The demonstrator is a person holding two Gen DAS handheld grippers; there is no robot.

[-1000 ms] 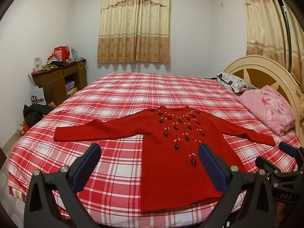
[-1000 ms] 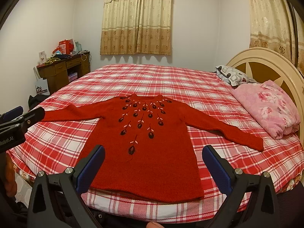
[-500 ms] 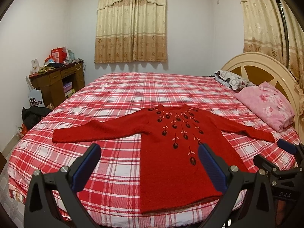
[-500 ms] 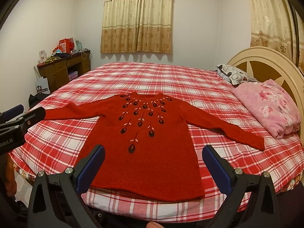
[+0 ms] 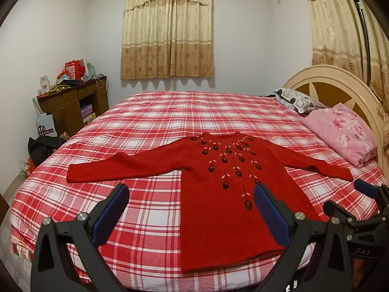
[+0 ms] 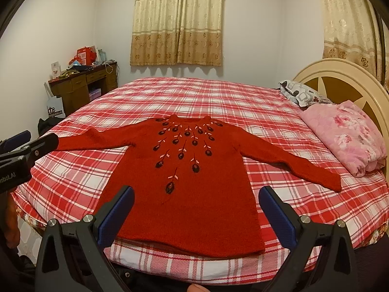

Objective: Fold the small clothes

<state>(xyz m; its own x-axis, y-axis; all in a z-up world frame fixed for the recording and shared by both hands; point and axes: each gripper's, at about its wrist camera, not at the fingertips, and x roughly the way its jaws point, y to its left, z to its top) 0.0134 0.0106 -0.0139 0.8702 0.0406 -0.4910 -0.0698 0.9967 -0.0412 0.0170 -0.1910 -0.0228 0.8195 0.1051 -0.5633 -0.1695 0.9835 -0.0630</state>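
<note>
A red knitted sweater (image 6: 192, 194) lies flat and face up in the lower middle of the frame, unfolded — neckline toward the top, hem toward the bottom edge. Both long sleeves spread outward to left and right, and dark embroidered flowers with pink leaves fan downward from the collar — front side showing.

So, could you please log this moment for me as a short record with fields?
garment: red sweater, flat and unfolded, both sleeves spread
surface: plaid bed
left gripper: open, empty, above the bed's near edge
right gripper: open, empty, facing the sweater's hem
beside headboard: pink pillow
fold progress: not yet begun
</note>
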